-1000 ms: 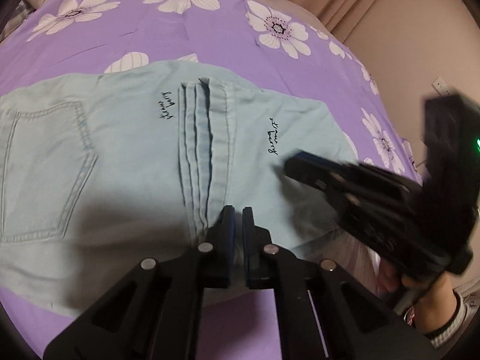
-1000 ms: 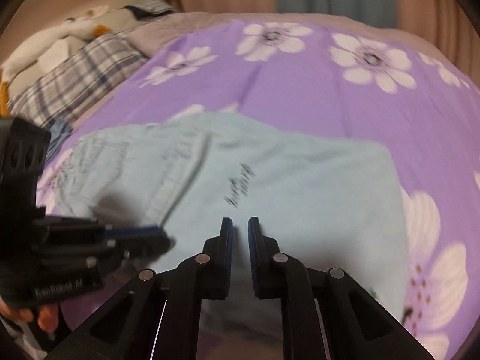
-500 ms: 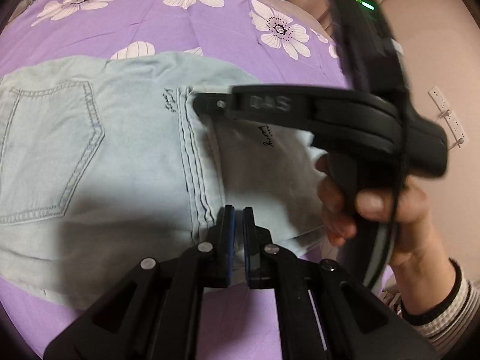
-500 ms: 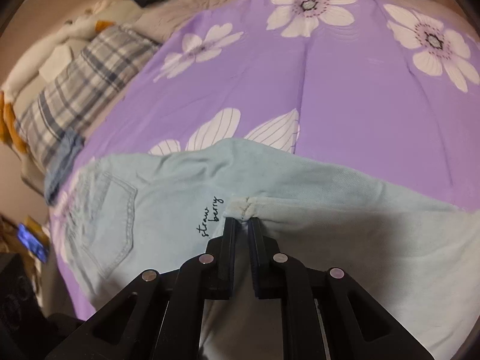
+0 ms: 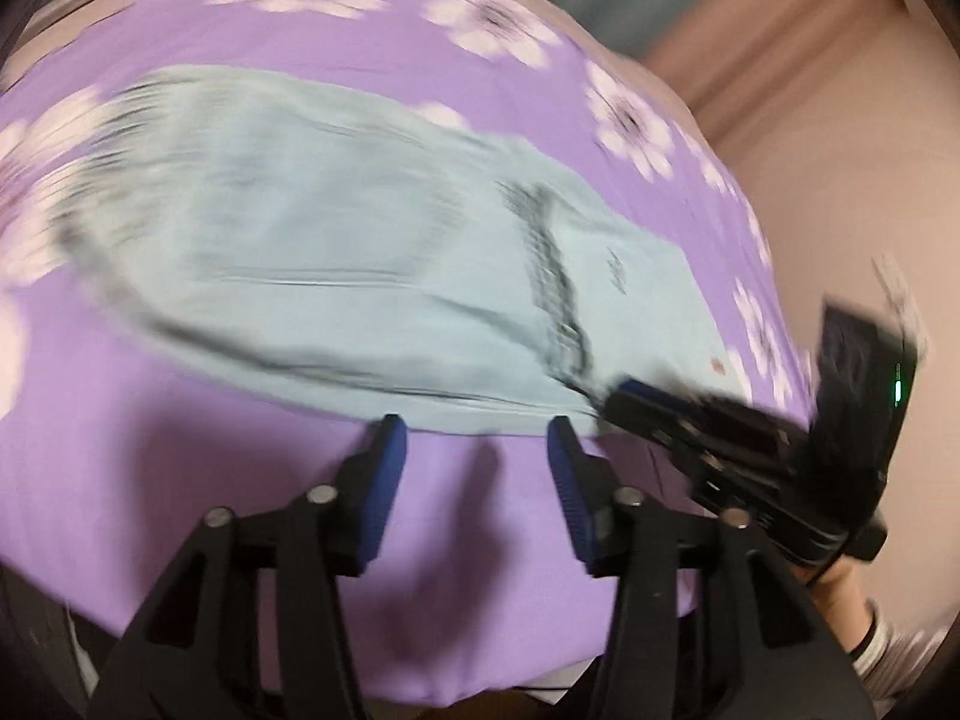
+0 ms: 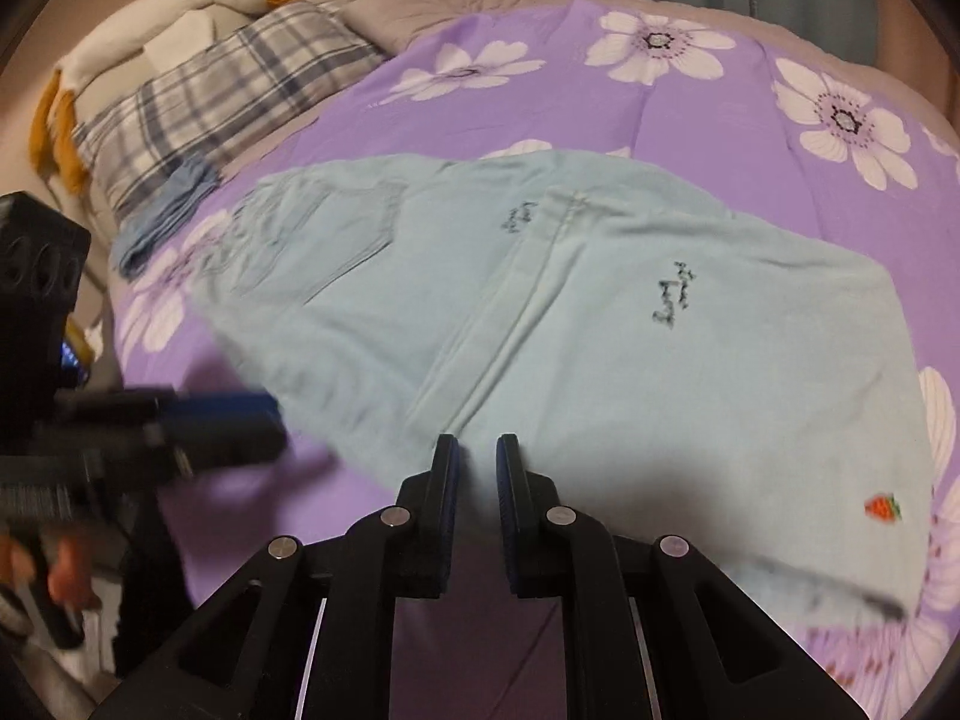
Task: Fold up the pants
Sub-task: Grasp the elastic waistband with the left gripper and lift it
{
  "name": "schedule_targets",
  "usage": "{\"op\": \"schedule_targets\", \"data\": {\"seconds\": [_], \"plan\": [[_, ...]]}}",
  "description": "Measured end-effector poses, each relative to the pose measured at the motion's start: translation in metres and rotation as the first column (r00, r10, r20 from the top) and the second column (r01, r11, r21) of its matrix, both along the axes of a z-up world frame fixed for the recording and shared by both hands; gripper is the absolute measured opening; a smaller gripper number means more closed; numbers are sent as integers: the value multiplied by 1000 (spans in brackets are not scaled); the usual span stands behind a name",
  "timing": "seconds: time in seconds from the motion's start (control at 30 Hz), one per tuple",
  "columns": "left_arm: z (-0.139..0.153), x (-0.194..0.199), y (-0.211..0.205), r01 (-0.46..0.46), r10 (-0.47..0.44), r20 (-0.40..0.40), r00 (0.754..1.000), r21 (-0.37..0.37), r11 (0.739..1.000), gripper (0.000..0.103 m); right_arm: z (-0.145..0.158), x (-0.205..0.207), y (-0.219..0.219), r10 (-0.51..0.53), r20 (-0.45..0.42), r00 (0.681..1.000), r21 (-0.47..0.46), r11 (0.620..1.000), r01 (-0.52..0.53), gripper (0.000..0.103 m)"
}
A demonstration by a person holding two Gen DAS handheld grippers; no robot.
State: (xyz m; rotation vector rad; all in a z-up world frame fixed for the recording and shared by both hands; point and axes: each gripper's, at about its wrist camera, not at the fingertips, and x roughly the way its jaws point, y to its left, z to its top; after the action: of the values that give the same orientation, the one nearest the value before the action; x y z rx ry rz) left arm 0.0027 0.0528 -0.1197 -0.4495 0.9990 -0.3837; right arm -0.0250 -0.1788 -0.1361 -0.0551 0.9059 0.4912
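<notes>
As its jaws spread, the left gripper (image 5: pixel 477 429) tilts over folded pants (image 5: pixel 360 276)

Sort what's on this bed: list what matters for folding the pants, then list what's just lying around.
For the job:
- light blue pants, spread flat on the bedspread
- left hand-held gripper, open, nothing between its fingers
- right hand-held gripper, nearly shut, empty

Lying about:
- purple flowered bedspread
- plaid pillow
- folded blue cloth
- stuffed toy

Your left wrist view smears the pants (image 5: pixel 336 252) and their lettering past reading. In the right wrist view, the left gripper (image 6: pixel 228 420) is blurred, and the picture's edge cuts off your hand (image 6: pixel 57 576).
</notes>
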Motion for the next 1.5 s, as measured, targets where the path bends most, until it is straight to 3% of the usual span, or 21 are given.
{"op": "schedule_targets", "data": {"seconds": [0.17, 0.23, 0.37, 0.53, 0.63, 0.73, 0.77, 0.83, 0.93, 1.13, 1.3, 1.5], "plan": [[-4, -7, 57, -229, 227, -38, 973, -76, 970, 73, 15, 3, -6, -36, 23, 999, 71, 997, 34, 13], [-12, -9, 76, -309, 302, -71, 951, -143, 940, 76, 19, 5, -5, -50, 30, 998, 86, 995, 48, 13], [-25, -3, 94, -384, 368, -107, 923, -246, 890, 76, 23, 8, -2, -55, 45, 997, 94, 994, 50, 14], [-27, 19, 103, -464, 460, -88, 883, -302, 833, 80, 22, 15, -4, -84, 43, 996, 104, 991, 79, 14], [-23, 33, 109, -506, 510, -68, 858, -287, 813, 80, 23, 26, -5, -99, 32, 995, 121, 988, 95, 14], [-20, 49, 108, -492, 495, -57, 867, -256, 832, 74, 23, 47, 2, -104, 30, 994, 116, 988, 100, 14], [-20, 53, 109, -485, 487, -54, 872, -237, 842, 55, 23, 54, 5, -104, 31, 994, 109, 989, 100, 14], [-22, 62, 109, -455, 451, -62, 890, -173, 874, 30, 22, 74, 14, -102, 29, 994, 94, 991, 99, 14], [-25, 63, 114, -430, 426, -63, 903, -186, 884, 29, 20, 104, 27, -98, 13, 995, 99, 990, 96, 14], [-17, 64, 106, -388, 390, -9, 921, -115, 914, 28, -3, 140, 45, -162, -92, 983, 46, 985, 166, 13], [-5, 65, 96, -357, 362, 50, 931, -87, 930, 26, -3, 97, 57, -95, -117, 989, 0, 995, 95, 13], [27, 60, 74, -286, 289, 149, 945, -45, 957, 24, -7, 16, 58, -14, -158, 987, -13, 1000, 12, 13]]}}
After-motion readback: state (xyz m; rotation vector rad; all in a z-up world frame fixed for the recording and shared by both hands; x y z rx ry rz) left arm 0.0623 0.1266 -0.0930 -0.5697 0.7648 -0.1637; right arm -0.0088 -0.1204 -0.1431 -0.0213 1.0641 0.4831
